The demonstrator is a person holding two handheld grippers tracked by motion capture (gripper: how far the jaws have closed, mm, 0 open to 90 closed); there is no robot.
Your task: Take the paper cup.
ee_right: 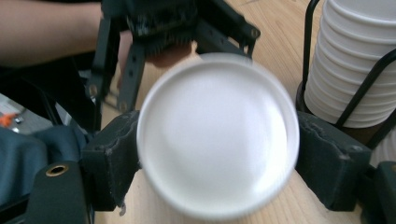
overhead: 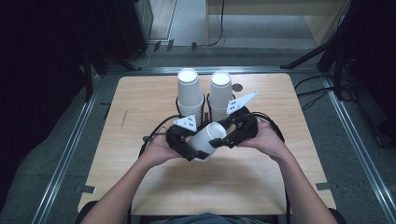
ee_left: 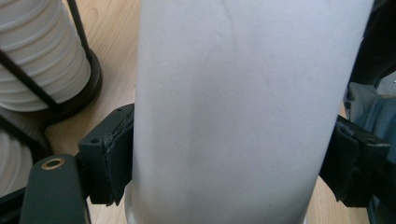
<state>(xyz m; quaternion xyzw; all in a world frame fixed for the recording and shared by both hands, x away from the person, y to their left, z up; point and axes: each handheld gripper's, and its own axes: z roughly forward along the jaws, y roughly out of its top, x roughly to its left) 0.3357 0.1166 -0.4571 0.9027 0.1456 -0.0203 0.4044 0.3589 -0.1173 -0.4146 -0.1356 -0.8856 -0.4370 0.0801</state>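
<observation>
You have two stacks of white cups (overhead: 189, 93) (overhead: 220, 92) (each in a black wire holder), one loose cup (overhead: 208, 140), and two grippers (overhead: 186, 142) (overhead: 236, 129).

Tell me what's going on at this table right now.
A person holds one white paper cup on its side above the wooden table, with a gripper in each hand. The left gripper clamps the cup's side wall. The right gripper has a jaw on either side of the cup's rim end. Behind them, two stacks of cups stand upside down in black wire holders.
</observation>
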